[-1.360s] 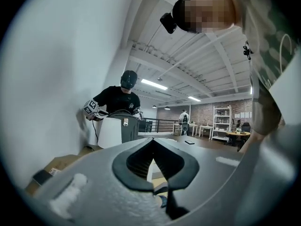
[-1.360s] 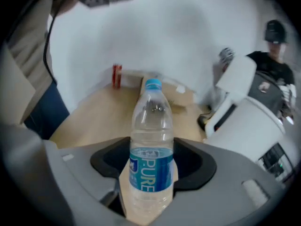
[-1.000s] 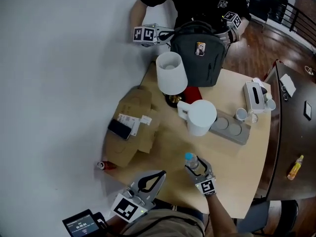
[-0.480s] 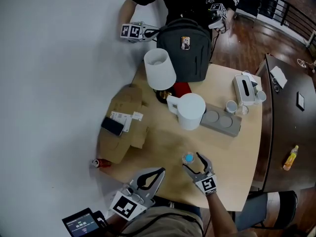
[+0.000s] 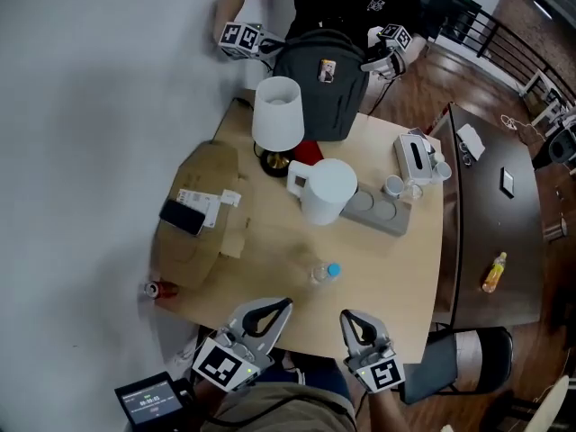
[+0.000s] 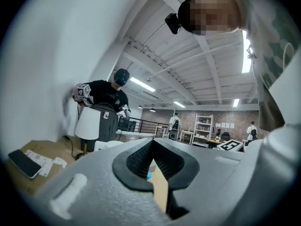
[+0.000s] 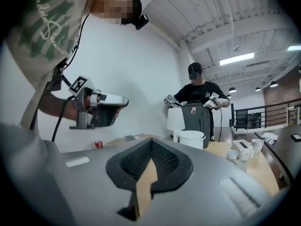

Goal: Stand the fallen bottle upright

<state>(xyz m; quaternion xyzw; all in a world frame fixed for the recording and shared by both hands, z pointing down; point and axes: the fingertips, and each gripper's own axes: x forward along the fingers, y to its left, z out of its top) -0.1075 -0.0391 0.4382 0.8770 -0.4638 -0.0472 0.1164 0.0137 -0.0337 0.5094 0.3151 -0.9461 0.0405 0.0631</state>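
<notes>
The clear bottle with a blue cap stands by itself on the light wooden table, touched by neither gripper. My right gripper hangs at the near table edge, just in front of the bottle, shut with nothing between its jaws; its tips meet in the right gripper view. My left gripper sits to its left, also near the edge and shut on nothing. Through the gap below the left jaws a bit of the blue cap shows.
Behind the bottle stand a white kettle, a grey power strip, a white lamp and a black backpack. Flattened cardboard with a phone lies left. A tissue box and cups sit right. Another person holds grippers opposite.
My right gripper opened off the bottle, drew back toward me and rose, and its jaws came together. The bottle stays standing alone. The left gripper barely shifted.
</notes>
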